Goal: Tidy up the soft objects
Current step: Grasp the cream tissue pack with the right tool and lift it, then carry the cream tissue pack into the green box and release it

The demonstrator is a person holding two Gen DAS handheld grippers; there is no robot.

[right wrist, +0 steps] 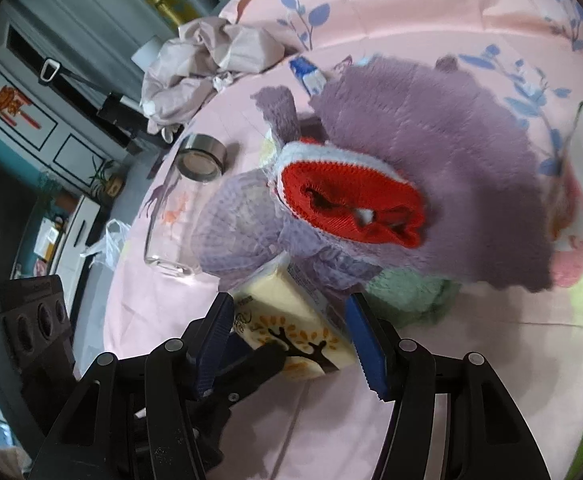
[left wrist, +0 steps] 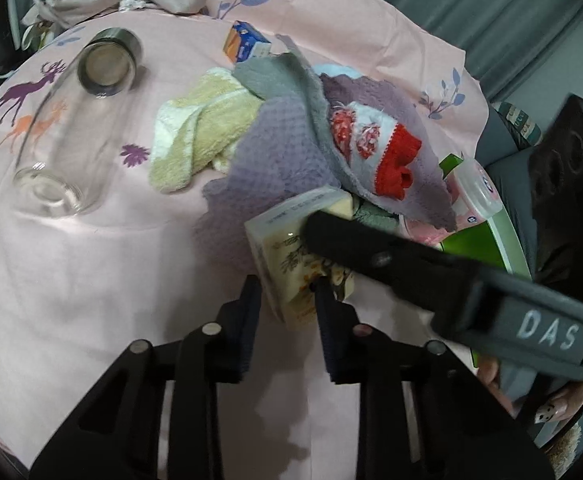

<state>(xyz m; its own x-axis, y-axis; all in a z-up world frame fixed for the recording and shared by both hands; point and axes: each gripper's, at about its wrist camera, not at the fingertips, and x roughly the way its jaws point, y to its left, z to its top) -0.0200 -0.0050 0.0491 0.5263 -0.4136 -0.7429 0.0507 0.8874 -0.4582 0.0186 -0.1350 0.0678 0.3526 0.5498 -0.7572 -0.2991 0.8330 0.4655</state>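
A pink sheet (left wrist: 91, 260) covers the bed, where a purple cloth (right wrist: 431, 160) lies heaped with a red-and-white sock (right wrist: 351, 196) on top. Just beside the heap, a tissue pack (right wrist: 291, 320) sits grasped between the right gripper (right wrist: 291, 344) pads, while the left gripper (left wrist: 287, 312) is clenched on its near corner.

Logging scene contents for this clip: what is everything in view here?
Tissue pack: one, cream, between both grippers
Purple cloths: two, pile centre
Grey cloth: one, atop pile
Towel: one, yellow-white, pile's left
Knitted item: one, red-white, on purple cloth
Green cloth: one, under pile
Glass bottle: one, clear, steel cap, lying left
Small box: one, blue-orange, behind pile
Tub: one, pink-white, by green tray, right
Tablecloth: one, pink, underneath
Left gripper: one, black, shut on pack
Right gripper: one, black, shut on pack
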